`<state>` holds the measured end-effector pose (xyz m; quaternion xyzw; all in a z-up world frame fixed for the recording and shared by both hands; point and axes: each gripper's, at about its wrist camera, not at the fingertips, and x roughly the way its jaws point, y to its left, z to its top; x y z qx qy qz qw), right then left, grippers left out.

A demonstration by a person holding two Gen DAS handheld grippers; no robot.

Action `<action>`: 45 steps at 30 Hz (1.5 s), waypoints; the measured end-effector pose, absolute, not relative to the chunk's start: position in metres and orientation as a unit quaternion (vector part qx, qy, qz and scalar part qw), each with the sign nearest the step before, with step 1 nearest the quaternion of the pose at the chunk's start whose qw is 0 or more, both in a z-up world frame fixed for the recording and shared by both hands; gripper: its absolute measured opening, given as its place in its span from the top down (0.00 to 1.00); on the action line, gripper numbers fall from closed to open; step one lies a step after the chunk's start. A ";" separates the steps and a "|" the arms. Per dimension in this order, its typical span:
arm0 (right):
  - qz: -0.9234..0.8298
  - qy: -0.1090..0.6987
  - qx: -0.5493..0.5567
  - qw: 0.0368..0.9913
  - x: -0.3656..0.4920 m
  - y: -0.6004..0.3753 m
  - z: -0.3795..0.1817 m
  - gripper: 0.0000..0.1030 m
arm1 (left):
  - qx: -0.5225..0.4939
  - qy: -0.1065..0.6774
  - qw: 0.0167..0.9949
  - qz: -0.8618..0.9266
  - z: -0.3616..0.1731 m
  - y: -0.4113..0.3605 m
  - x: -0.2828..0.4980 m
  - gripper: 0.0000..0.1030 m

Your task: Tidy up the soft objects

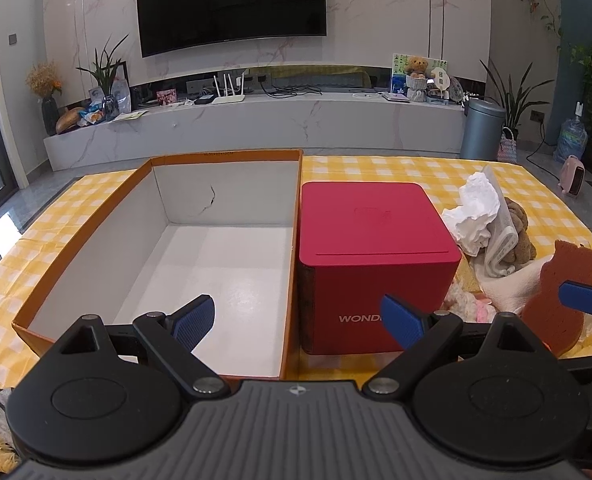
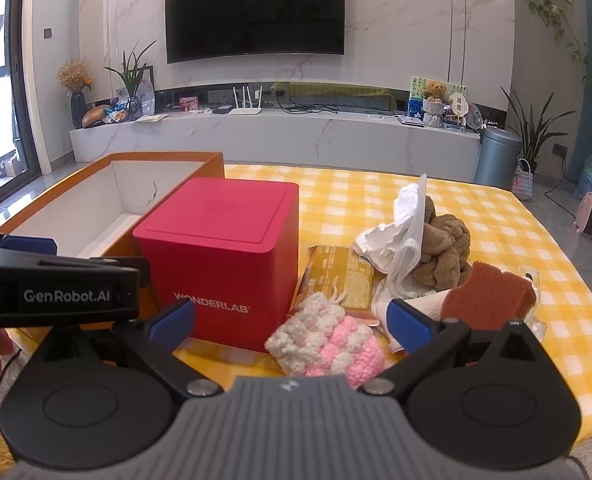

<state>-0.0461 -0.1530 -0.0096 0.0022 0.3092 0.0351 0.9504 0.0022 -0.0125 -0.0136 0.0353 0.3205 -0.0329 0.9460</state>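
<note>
An open orange box with a white, empty inside lies on the yellow checked tablecloth, left of a red WONDERLAB box. My left gripper is open and empty, hovering at the near edge of both boxes. My right gripper is open and empty, just above a pink and white crocheted piece. Right of the red box lies a pile: white crumpled paper, a brown fluffy cloth, a brown sponge and a flat yellow packet.
The tablecloth stretches right of the pile. A TV wall and marble console stand behind the table. The left gripper's body shows at the left of the right wrist view. A grey bin stands beyond the table.
</note>
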 end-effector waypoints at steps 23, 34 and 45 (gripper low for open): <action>0.034 0.307 -0.002 0.951 -0.047 -0.153 -0.011 0.03 | 0.045 0.312 0.948 -0.032 -0.012 -0.013 -0.001 0.00; 0.031 0.309 -0.002 0.950 -0.047 -0.153 -0.011 0.03 | 0.050 0.307 0.950 -0.038 -0.012 -0.014 -0.002 0.00; 0.001 0.283 -0.001 0.959 -0.051 -0.165 0.002 0.03 | 0.047 0.285 0.955 -0.061 0.004 -0.022 -0.002 0.00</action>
